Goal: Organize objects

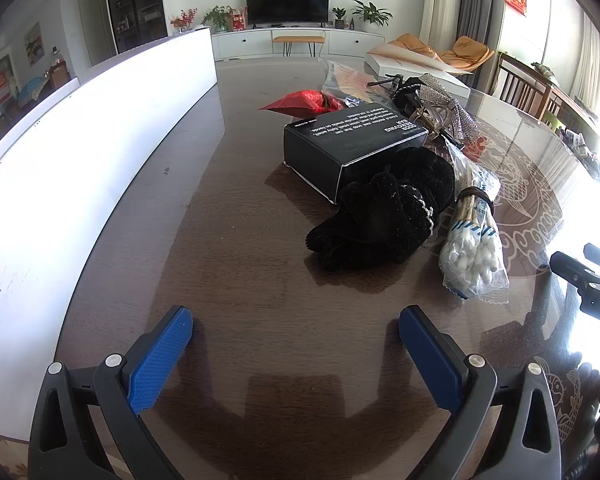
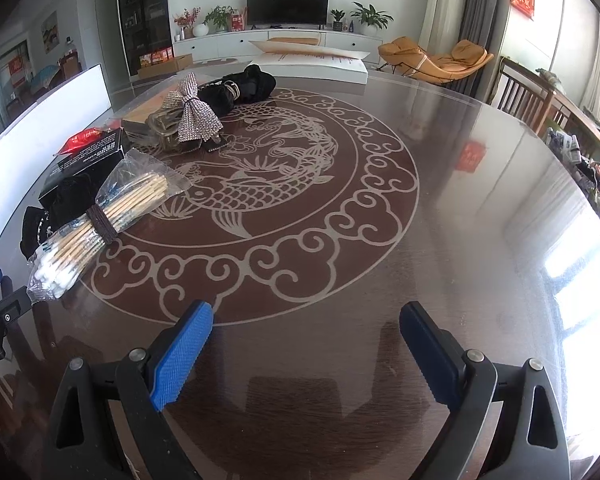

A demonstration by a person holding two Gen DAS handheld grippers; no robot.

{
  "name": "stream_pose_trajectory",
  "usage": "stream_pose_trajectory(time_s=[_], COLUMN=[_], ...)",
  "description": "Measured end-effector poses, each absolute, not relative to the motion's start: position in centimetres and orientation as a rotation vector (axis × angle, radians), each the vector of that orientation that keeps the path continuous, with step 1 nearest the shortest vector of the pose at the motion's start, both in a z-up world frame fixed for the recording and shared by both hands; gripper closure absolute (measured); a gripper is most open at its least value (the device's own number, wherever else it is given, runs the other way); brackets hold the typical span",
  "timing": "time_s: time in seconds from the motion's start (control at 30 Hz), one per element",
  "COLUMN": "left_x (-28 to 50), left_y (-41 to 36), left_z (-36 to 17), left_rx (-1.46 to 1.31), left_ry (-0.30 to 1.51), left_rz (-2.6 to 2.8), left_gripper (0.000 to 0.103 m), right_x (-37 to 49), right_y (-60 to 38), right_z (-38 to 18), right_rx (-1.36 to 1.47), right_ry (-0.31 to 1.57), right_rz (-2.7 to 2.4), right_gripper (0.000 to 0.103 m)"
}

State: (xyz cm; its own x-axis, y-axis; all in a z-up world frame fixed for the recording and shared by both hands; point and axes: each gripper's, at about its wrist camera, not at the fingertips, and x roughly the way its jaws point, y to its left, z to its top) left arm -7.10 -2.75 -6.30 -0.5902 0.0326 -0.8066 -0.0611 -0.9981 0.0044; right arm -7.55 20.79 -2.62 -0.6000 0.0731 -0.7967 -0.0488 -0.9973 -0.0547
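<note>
- Blue-padded fingers of the left gripper (image 1: 296, 332) fill the bottom of the left wrist view, spread wide with nothing between them, above bare dark wood.
- Likewise the right gripper (image 2: 306, 330) is released, its pads well apart over the glossy table (image 2: 480, 240), holding nothing.
- Just beyond the left gripper lies a black cloth pouch (image 1: 376, 216), slumped against the near corner of a black box (image 1: 348, 144) with white lettering.
- Beside the pouch, on its right, sits a clear bag of cotton swabs (image 1: 472, 248), bound round the middle with a dark band; in the right wrist view the same bag (image 2: 100, 224) lies at the edge of the carp pattern (image 2: 260, 192) on the tabletop.
- Behind the box is a red packet (image 1: 300, 102).
- Further back a glittery bow (image 2: 196, 114) rests on a tangle of clips, with another black cloth thing (image 2: 244, 84) just behind it.
- A long white board (image 1: 80, 168) stands along the left side of the table.
- At the far end lies a flat white box (image 2: 312, 62).
</note>
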Motion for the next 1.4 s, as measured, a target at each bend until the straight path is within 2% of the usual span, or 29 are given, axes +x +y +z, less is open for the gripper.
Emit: stream_pose_trajectory(time_s=[1.4], left_x=[-7.12], left_y=[-2.77], left_z=[-6.35], left_rx=[-1.396], left_ry=[0.048], left_rz=[2.756], left_gripper=[0.0], right_x=[-7.45], right_y=[20.84], right_z=[-2.74], right_rx=[-1.375], right_ry=[-0.033], right_rz=[2.751], right_gripper=[0.007])
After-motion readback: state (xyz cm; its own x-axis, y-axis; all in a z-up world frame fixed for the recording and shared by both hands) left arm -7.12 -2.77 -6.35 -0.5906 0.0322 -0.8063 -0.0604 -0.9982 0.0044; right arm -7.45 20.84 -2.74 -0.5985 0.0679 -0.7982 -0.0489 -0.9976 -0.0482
